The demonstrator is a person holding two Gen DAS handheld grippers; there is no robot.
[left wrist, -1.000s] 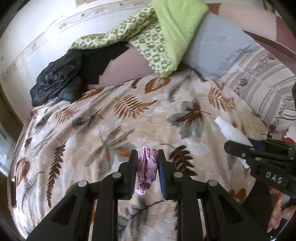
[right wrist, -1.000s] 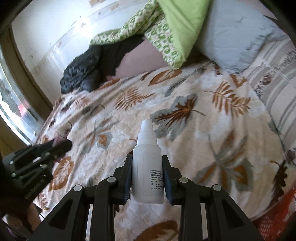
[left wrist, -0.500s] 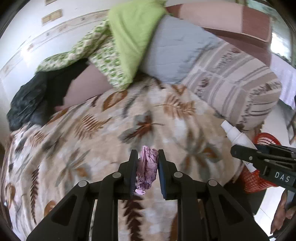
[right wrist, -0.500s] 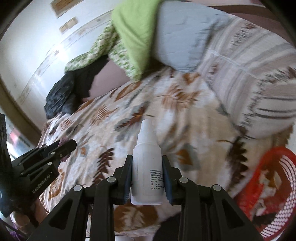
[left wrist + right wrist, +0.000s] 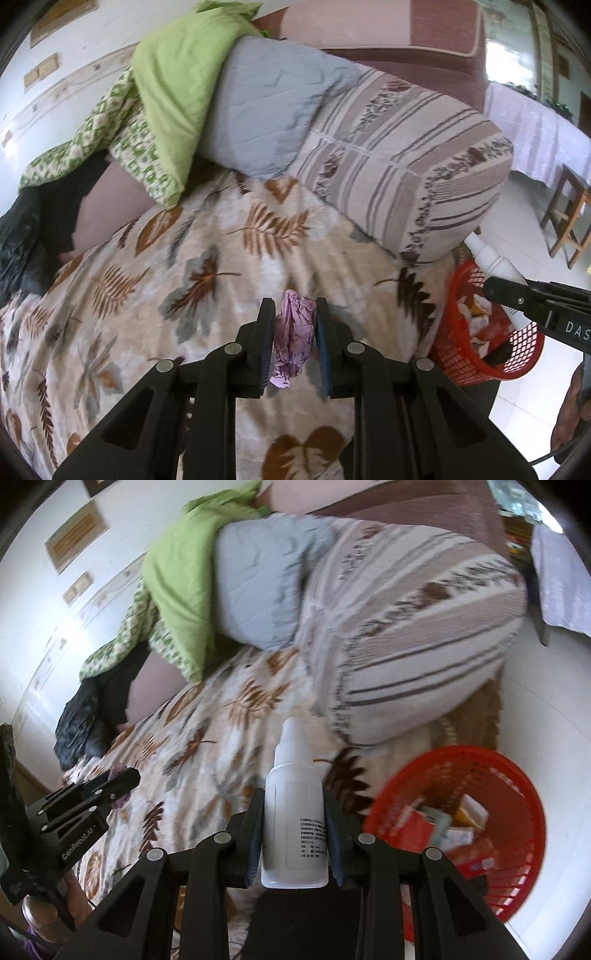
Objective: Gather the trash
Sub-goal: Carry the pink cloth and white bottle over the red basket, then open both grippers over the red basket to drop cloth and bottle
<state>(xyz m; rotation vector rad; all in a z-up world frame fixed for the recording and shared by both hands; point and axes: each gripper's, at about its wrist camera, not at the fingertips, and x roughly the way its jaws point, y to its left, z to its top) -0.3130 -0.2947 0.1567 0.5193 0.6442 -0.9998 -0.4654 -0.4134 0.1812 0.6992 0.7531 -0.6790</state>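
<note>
Both pieces of rubbish are being carried clear of the leaf-patterned bedspread (image 5: 207, 258) toward the red mesh plastic basket (image 5: 517, 849) at lower right, the left claw (image 5: 294, 332) pinching a crumpled purple paper wad (image 5: 291, 339) and the right claw (image 5: 293, 830) clamping a white plastic dropper bottle (image 5: 293, 812) upright.

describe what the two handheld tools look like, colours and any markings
Both tools are matte black, with angular cut-out arms, silver rivets and blue-grey inner pads. The left tool reads "GenRobot.AI" in white on its side; the right tool shows "DAS". A thin dark cable trails near each.
</note>
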